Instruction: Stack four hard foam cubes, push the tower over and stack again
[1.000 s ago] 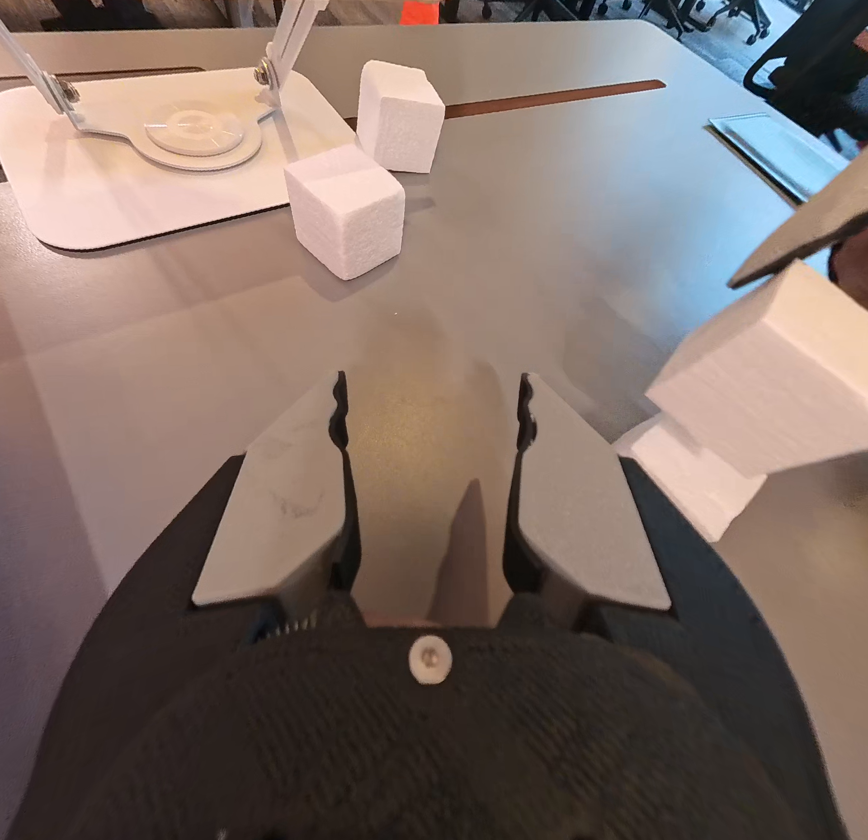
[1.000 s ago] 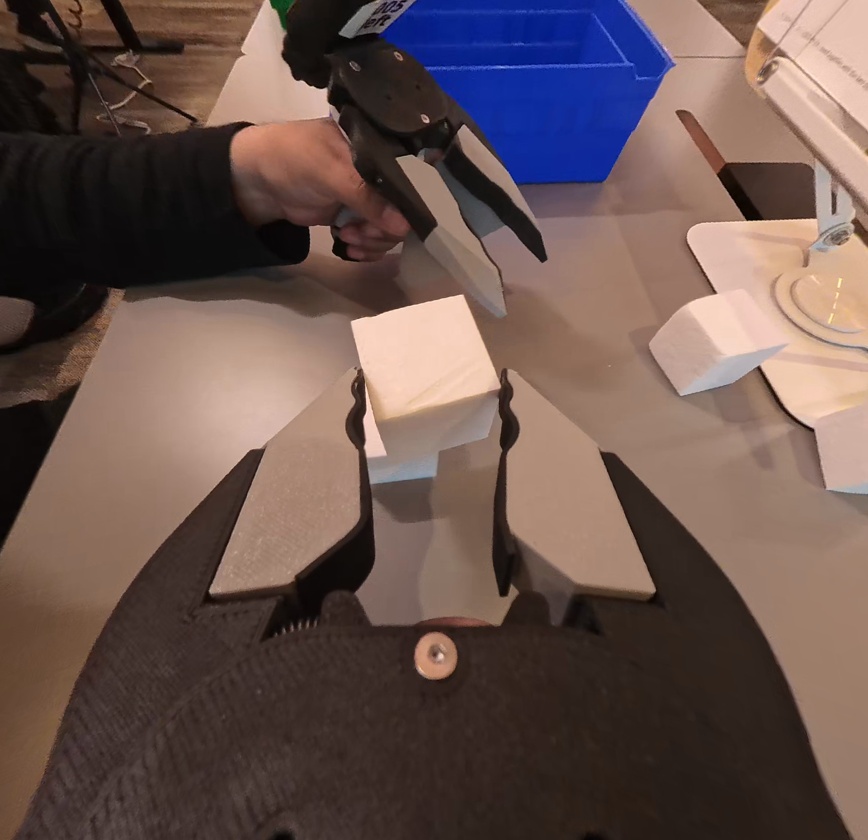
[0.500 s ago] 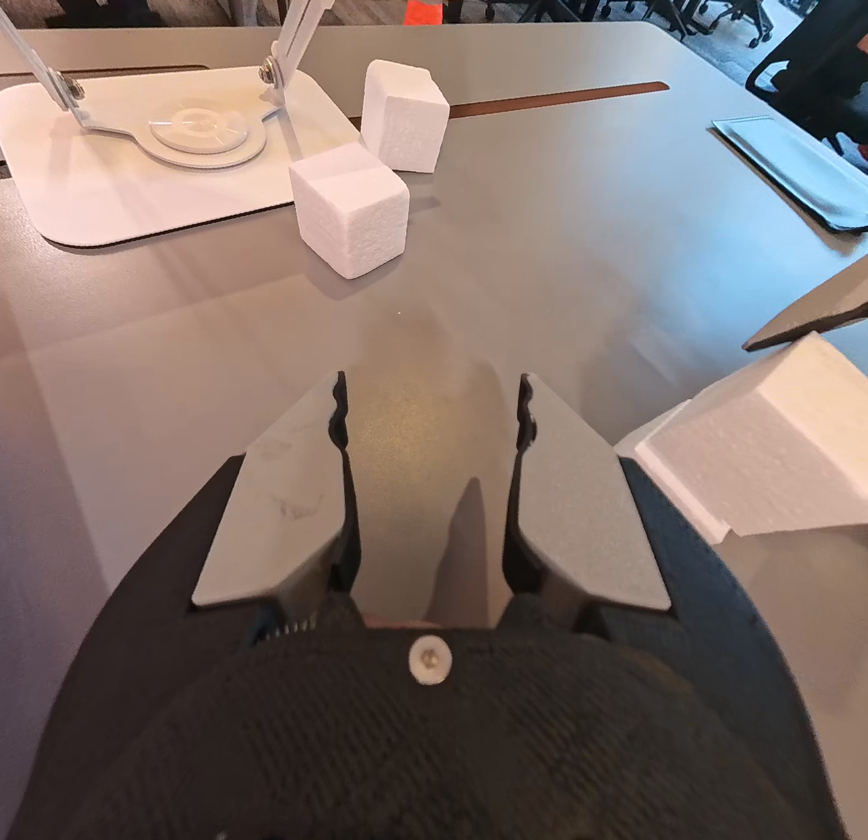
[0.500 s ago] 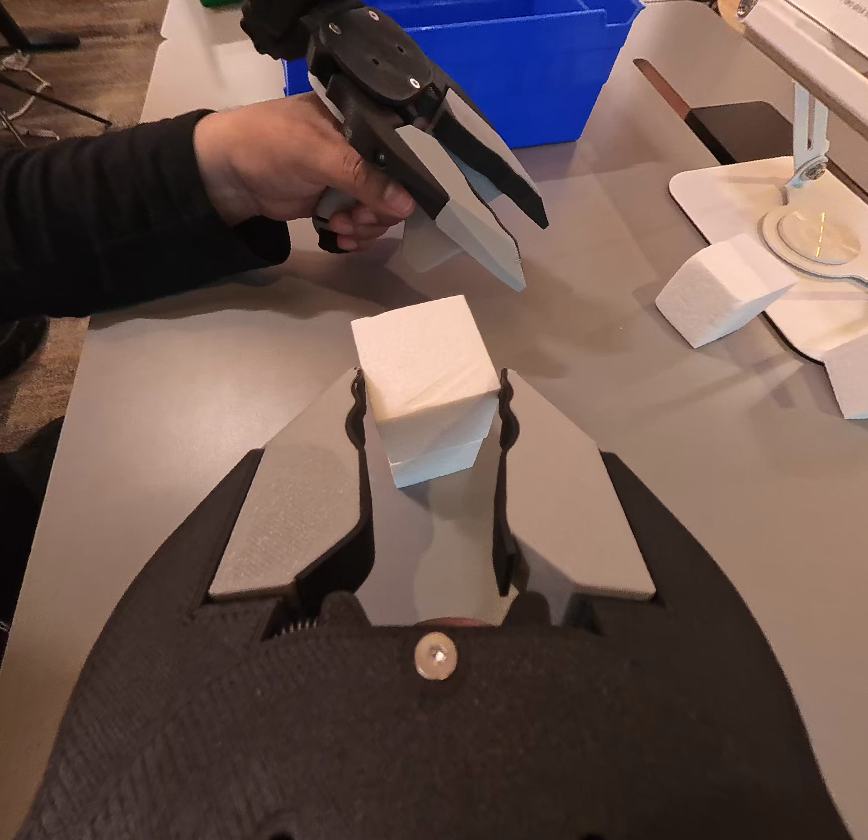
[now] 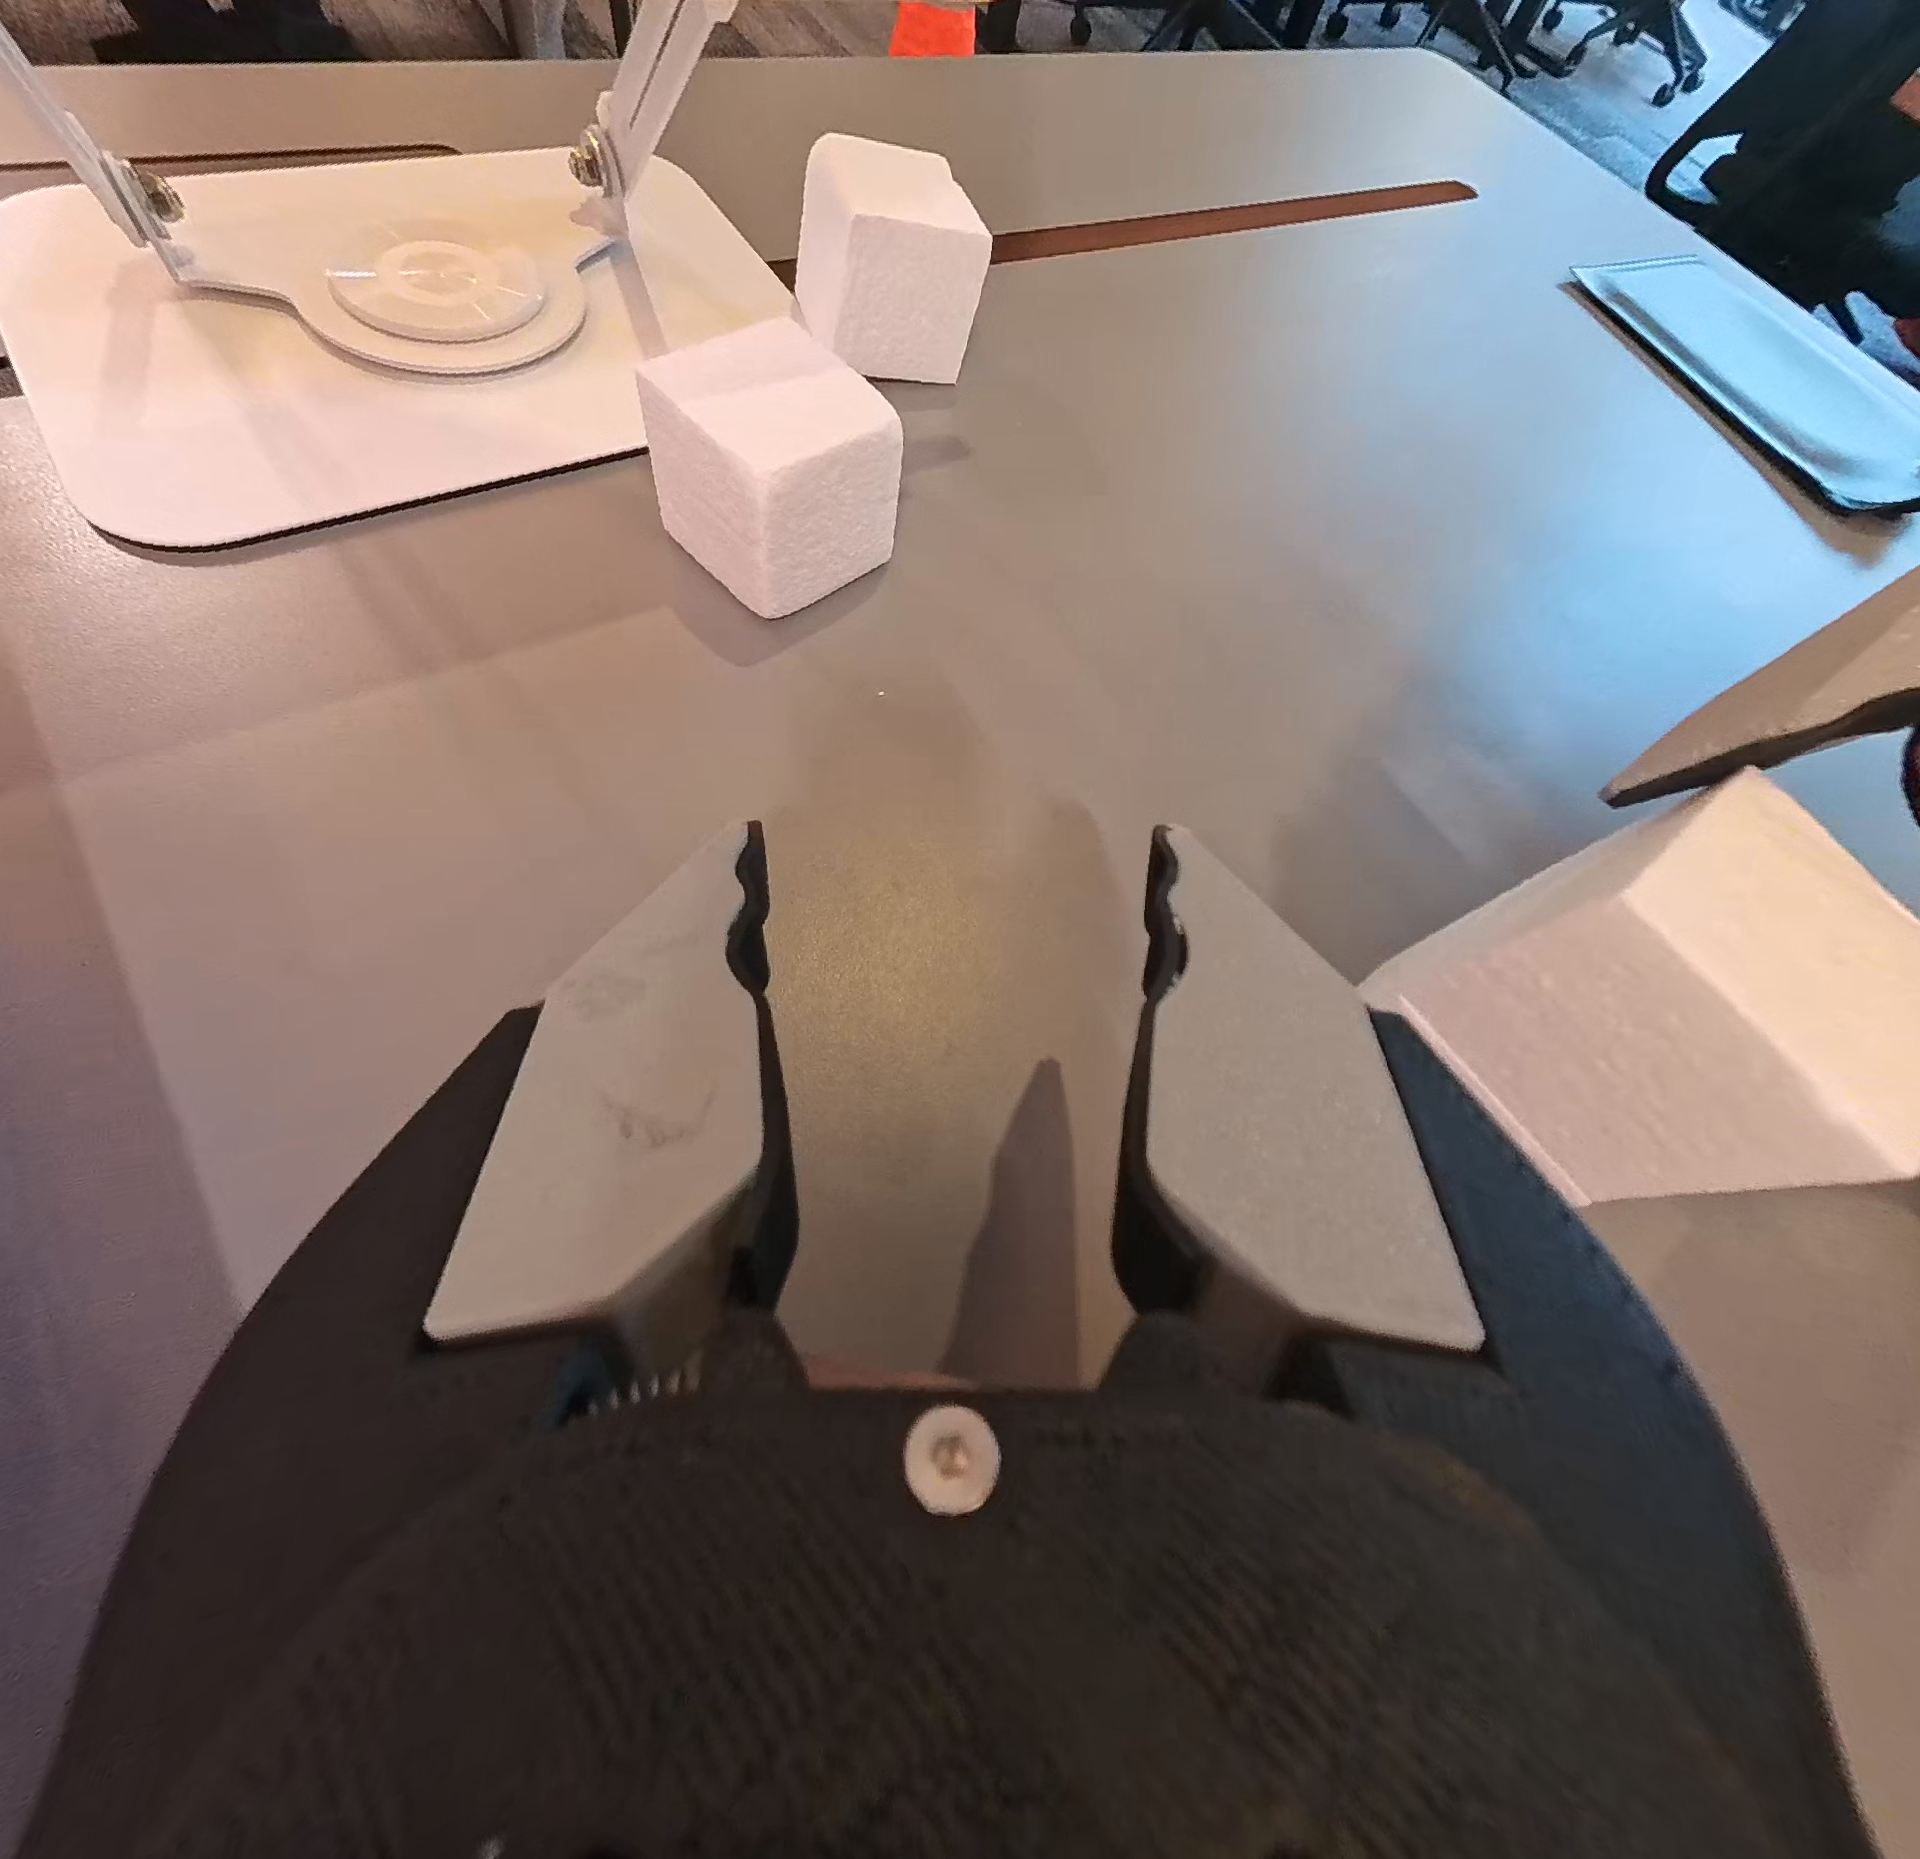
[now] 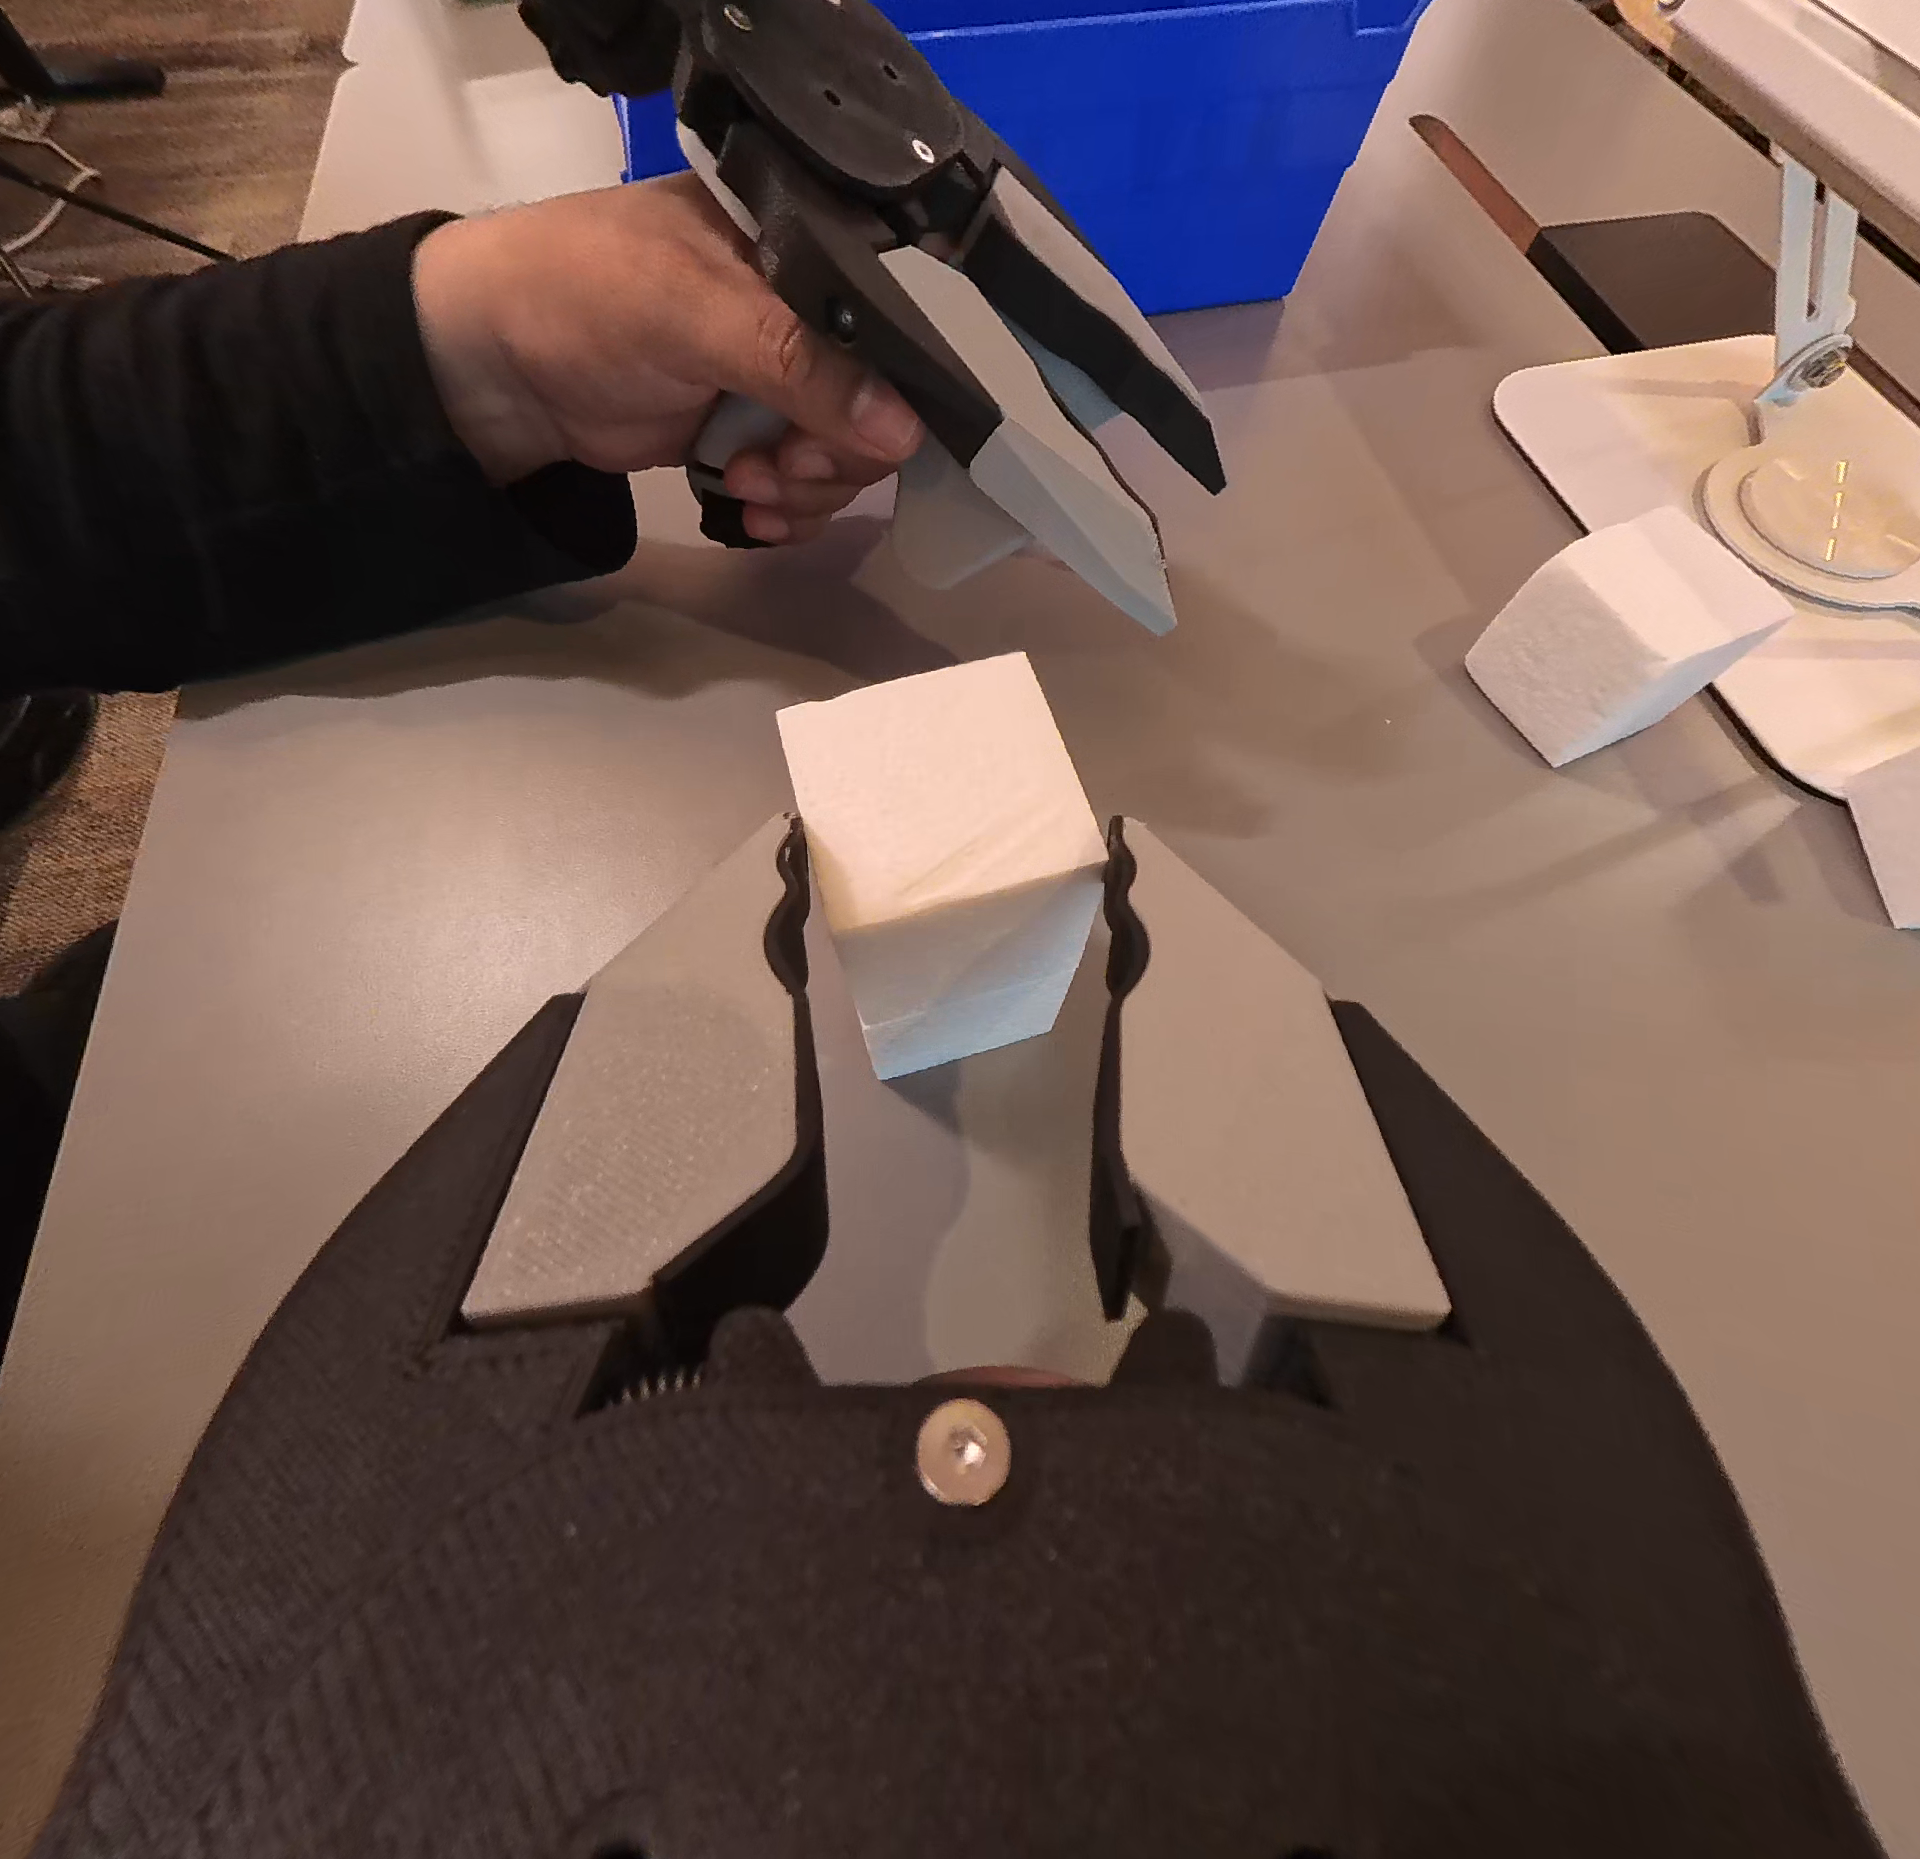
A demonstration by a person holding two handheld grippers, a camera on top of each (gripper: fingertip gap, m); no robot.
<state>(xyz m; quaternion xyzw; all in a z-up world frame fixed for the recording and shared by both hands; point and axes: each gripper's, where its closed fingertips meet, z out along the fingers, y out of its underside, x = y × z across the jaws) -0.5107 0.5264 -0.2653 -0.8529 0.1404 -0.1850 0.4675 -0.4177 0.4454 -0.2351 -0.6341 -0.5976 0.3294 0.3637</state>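
Right gripper (image 6: 951,843) clamped on the upper foam cube (image 6: 940,786), one fingertip on each side face, holding it squarely over the lower cube (image 6: 961,1020) on the grey table (image 6: 416,874). Edges of the two look nearly flush; whether the faces are fully seated cannot be told from this angle. Grip sits high on the cube, probably so the fingers clear the one beneath at release. Left gripper (image 5: 956,900) empty, fingers apart, held off the table and aimed toward the two loose cubes: near cube (image 5: 774,484) just beside the white stand base (image 5: 260,427), far cube (image 5: 888,251) close behind it, apart. Judgement: stack at two of four; left is placed ready to fetch the third. Risk: releasing askew would shift the top cube.
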